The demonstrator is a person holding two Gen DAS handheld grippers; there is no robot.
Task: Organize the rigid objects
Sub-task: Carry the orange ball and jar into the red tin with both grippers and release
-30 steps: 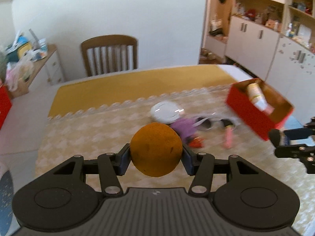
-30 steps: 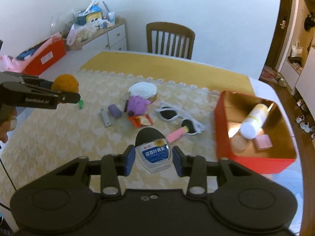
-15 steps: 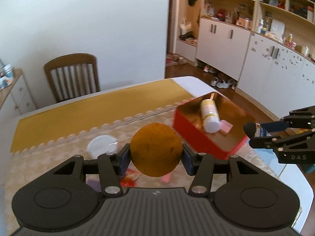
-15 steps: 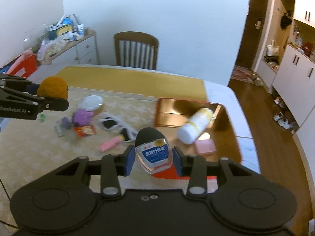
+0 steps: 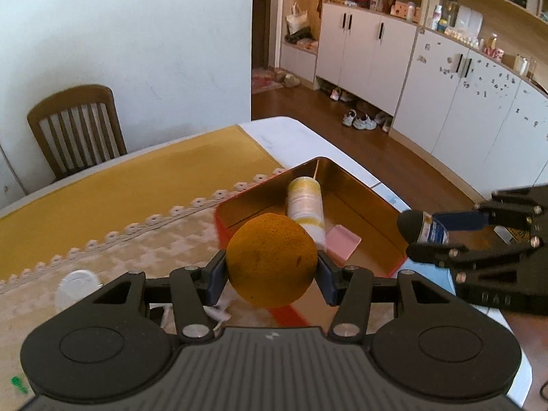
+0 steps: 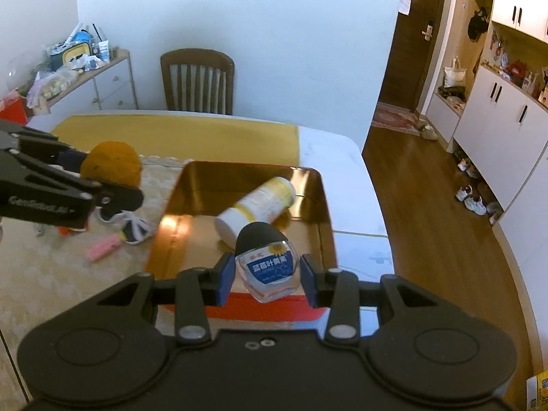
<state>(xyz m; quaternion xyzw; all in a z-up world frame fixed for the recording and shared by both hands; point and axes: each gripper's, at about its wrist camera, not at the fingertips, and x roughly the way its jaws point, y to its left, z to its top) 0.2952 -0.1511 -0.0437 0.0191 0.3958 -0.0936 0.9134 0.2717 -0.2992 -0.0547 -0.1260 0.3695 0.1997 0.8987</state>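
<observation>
Orange sits between the blue pads of the left claw, which is closed about halfway and presses on both sides of the fruit. Right claw is closed in the same way on a small clear bottle with a black cap and a blue label; the bottle is almost upright, its cap pointing up and a little away from the camera.

Just beyond both claws lies the red tin with its golden inside, on the right part of the desk. In it a white and yellow bottle lies on its side, its long axis running from the near middle to a far corner, and a pink block lies flat beside it. This bottle takes up the middle of the tin. From the left wrist view the right claw hangs beside the tin's right wall.

On the cream mat left of the tin are a pink bar, white sunglasses and a white round lid. A wooden chair stands behind the desk.

A second ago the tin was far off to the right of both claws and the small things lay in front; now both claws have come close to the tin, and their grips are unchanged.
</observation>
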